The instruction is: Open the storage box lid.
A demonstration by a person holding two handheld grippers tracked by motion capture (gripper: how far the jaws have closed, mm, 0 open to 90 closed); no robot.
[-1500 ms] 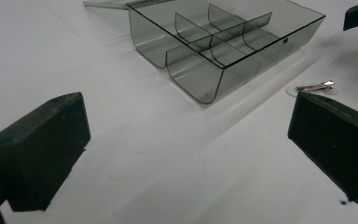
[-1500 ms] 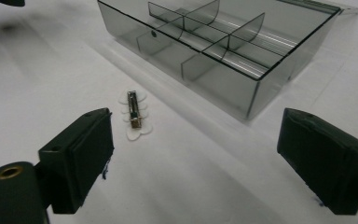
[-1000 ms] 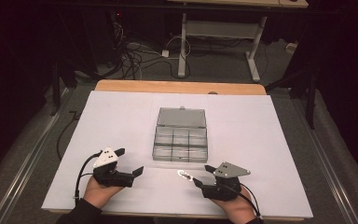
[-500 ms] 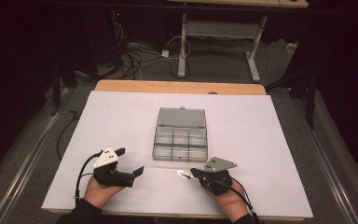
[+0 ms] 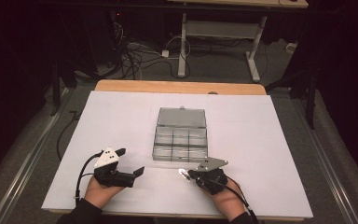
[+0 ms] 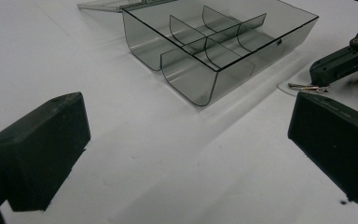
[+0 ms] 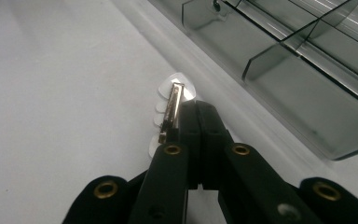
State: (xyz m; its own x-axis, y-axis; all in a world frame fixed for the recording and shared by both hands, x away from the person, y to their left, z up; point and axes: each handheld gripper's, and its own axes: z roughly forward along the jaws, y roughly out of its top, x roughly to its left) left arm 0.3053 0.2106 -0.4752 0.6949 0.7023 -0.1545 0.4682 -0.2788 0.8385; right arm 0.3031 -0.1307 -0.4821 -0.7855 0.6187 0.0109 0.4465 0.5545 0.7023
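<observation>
A small metal clip (image 7: 172, 107) on a clear scalloped plastic piece lies on the white table just in front of the smoky clear compartment box (image 5: 181, 140). My right gripper (image 5: 189, 174) is shut, its jaws pressed together. The clip lies along the left side of its tip (image 7: 198, 108); I cannot tell whether the plastic is pinched. From the left gripper view the clip (image 6: 307, 87) pokes out under the right gripper (image 6: 324, 70). My left gripper (image 5: 131, 162) rests open on the table at the left, nothing between its jaws (image 6: 186, 154).
The box (image 6: 214, 42) stands open, its lid (image 5: 182, 116) laid flat behind it, and its several compartments (image 7: 284, 70) look bare. The white table sheet (image 5: 261, 130) ends at a wooden strip (image 5: 177, 87) at the far edge. Cables and desk legs lie beyond.
My right hand slid left toward the clip, and its jaws closed beside it. The left hand stayed where it was.
</observation>
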